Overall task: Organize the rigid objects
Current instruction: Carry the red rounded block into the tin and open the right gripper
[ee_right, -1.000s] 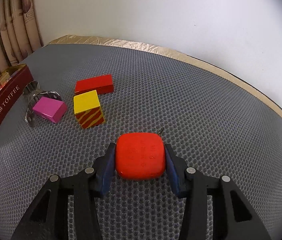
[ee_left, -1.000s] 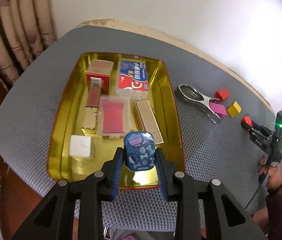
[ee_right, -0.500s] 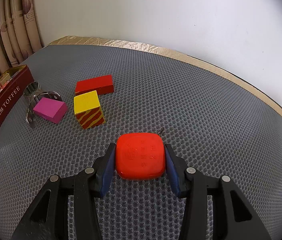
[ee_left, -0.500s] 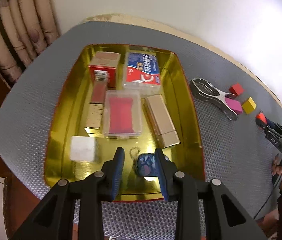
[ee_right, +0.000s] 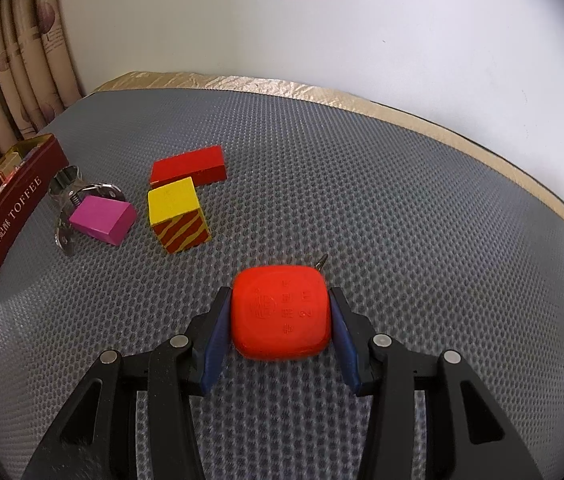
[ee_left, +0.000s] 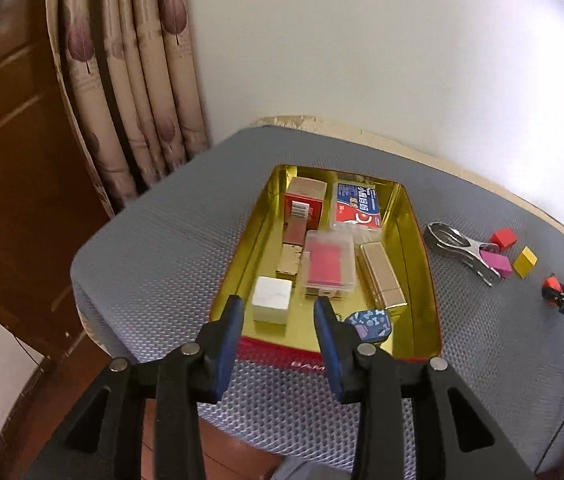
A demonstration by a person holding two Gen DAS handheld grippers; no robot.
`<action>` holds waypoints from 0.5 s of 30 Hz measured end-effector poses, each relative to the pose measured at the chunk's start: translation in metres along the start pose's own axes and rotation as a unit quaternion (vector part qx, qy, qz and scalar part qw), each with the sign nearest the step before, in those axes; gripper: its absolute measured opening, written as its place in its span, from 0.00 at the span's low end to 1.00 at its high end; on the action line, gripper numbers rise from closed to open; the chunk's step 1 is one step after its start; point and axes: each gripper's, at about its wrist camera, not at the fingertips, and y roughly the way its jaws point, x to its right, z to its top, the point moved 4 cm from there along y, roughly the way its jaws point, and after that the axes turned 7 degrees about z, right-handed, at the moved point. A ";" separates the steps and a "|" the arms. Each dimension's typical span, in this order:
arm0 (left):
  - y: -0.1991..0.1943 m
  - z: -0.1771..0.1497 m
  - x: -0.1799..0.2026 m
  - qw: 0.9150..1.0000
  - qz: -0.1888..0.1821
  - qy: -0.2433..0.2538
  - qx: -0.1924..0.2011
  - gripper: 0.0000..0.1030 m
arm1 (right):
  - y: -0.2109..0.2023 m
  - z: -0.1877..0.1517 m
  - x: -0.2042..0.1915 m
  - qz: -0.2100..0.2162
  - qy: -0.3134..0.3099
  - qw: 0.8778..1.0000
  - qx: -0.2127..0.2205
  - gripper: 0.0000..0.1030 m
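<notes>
1. The left claw (ee_left: 277,312) has just let go. Its jaws have been opening, and nothing is between them now. It hangs over the near edge of the tin (ee_left: 422,236).
2. The blue case (ee_left: 370,323) lies inside the tin, in its near right corner, just past the right blue pad. So that drop looks done.
3. The tin also holds a white cube (ee_left: 271,304), a clear box (ee_left: 328,266), a gold box (ee_left: 382,274) and two packs at the far end.
4. The right claw (ee_right: 279,314) squeezes the red case (ee_right: 279,312) from both sides. It is right of the tin and well apart from it. I can't quite tell if the case is lifted or sitting on the mat (ee_right: 362,184).
5. Still out, right of the tin: a metal clip (ee_right: 67,200), a pink block (ee_right: 101,220), a yellow block (ee_right: 177,214) and a red block (ee_right: 187,166).
6. Next, I think the red case must go up and over the tin's wall. There is a bare gold spot near the blue case. The left claw should get out of the way first, so they don't bump.
</notes>
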 end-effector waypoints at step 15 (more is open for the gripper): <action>0.006 0.001 -0.047 0.997 0.021 -0.073 -0.013 0.37 | -0.077 0.005 -0.141 0.130 -0.018 0.991 0.025 0.42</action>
